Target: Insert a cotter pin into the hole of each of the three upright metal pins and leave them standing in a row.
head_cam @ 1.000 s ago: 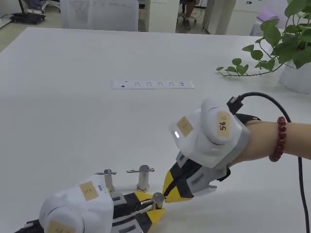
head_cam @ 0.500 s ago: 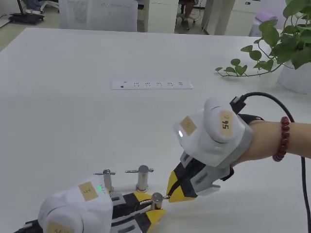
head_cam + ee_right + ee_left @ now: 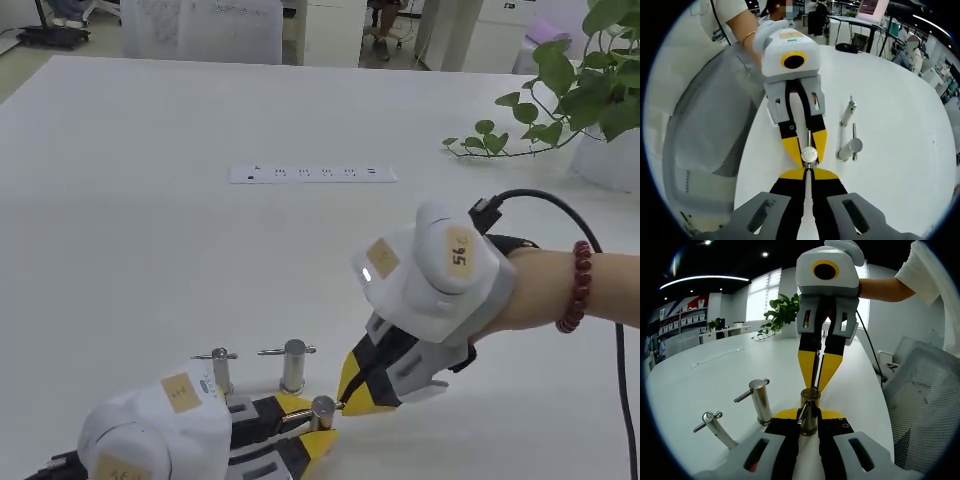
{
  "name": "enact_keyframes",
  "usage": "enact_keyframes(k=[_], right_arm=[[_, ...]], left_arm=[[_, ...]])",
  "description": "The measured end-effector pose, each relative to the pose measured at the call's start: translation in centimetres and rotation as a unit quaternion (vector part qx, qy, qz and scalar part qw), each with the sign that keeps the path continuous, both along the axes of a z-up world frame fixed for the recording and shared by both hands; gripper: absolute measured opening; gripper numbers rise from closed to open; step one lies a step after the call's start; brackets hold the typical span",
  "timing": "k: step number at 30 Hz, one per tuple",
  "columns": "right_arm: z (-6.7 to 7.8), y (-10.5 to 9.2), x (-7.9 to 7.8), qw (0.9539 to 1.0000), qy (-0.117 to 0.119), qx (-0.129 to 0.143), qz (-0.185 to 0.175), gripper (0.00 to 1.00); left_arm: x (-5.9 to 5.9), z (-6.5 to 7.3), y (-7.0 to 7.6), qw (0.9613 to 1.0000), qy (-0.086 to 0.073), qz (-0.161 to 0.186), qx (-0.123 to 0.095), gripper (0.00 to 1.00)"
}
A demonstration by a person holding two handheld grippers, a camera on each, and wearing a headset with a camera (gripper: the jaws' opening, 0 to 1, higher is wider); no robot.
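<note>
Three metal pins stand near the table's front edge. My left gripper (image 3: 308, 425) (image 3: 808, 416) is shut on the nearest metal pin (image 3: 322, 408) (image 3: 809, 410) (image 3: 809, 155), holding it upright by its shaft. My right gripper (image 3: 345, 400) (image 3: 808, 173) is shut on a thin cotter pin (image 3: 815, 369), and its yellow tips meet the held pin's head from the right. In the left gripper view the right gripper (image 3: 816, 377) comes down from above. Beside it stand the middle pin (image 3: 293, 363) (image 3: 760, 401) and the far pin (image 3: 222, 368) (image 3: 717, 424), each with a cotter pin through it.
A white power strip (image 3: 312, 174) lies across the middle of the white table (image 3: 150, 220). A potted plant (image 3: 590, 90) stands at the back right. A black cable (image 3: 590, 240) runs from the right gripper past the person's forearm. A mesh chair (image 3: 925, 400) sits off the table edge.
The right gripper's tips shifted slightly right and back again at the held pin's head. The left gripper and the other two pins have not moved.
</note>
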State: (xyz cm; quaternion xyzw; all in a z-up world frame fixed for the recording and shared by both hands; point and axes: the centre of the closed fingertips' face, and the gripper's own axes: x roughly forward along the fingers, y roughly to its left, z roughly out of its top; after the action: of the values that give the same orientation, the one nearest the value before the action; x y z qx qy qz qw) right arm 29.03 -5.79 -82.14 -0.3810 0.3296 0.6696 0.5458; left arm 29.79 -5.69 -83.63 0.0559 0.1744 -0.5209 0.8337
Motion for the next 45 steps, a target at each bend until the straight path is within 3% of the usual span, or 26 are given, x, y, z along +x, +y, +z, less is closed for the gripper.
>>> enact_keyframes(k=[6,17,32,45], right_arm=[[0.0,0.0,-0.1,1.0000,0.002,0.001,-0.004,0.05],[-0.1,0.1,-0.1,0.9997,0.004,0.009,-0.022,0.11],[1.0,1.4,0.1,0.9947,0.022,0.067,-0.075,0.25],[1.2,2.0,-0.1,0.9889,0.030,0.099,-0.106,0.27]], left_arm=[[0.0,0.0,0.0,1.0000,-0.001,0.000,0.000,0.12],[0.1,0.1,0.0,0.9998,0.014,0.009,-0.009,0.16],[-0.1,1.1,1.5,0.9996,0.022,0.015,-0.013,0.28],[-1.2,2.4,3.0,0.9993,0.026,0.016,-0.020,0.38]])
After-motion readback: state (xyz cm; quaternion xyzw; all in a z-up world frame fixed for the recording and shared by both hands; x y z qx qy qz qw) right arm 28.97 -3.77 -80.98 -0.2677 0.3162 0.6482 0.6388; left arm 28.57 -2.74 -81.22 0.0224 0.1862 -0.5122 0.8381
